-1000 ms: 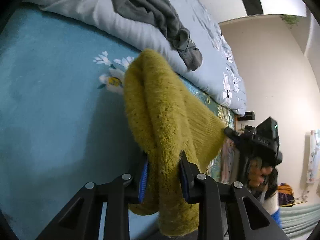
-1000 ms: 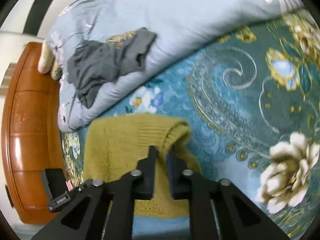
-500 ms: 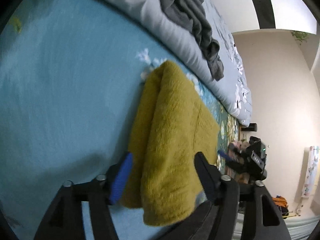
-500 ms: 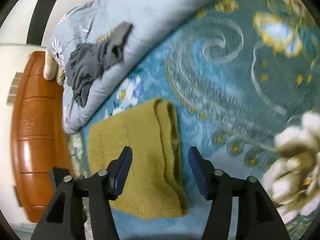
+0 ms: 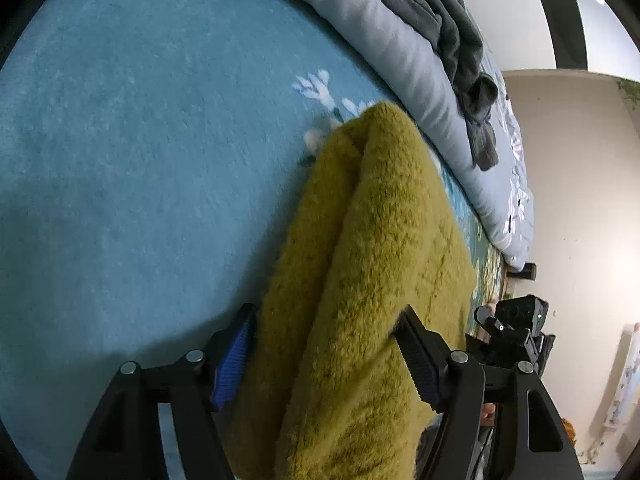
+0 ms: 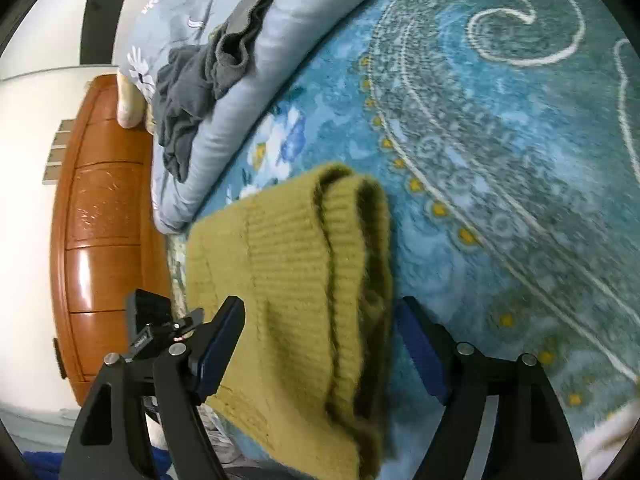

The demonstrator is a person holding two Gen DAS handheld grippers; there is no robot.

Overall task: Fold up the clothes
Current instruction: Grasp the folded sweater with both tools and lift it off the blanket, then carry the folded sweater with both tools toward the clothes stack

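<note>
A mustard-yellow knitted sweater (image 5: 384, 248) lies folded in layers on the blue floral bedspread (image 5: 140, 152). It also shows in the right wrist view (image 6: 296, 276), with its folded edges stacked on the right side. My left gripper (image 5: 328, 356) is open, its jaws wide apart on either side of one end of the sweater. My right gripper (image 6: 320, 352) is open too, straddling the opposite end. Neither gripper holds the fabric. The right gripper also shows in the left wrist view (image 5: 512, 332), and the left gripper in the right wrist view (image 6: 156, 328).
A pale grey-blue duvet (image 5: 404, 48) lies along the far side of the bed with a crumpled dark grey garment (image 5: 448, 28) on it; both also show in the right wrist view (image 6: 192, 96). A wooden headboard (image 6: 104, 240) stands at one end.
Both grippers were shut on the sweater and held it up. They lowered it onto the bed, opened and let go; the sweater now rests folded between the open jaws.
</note>
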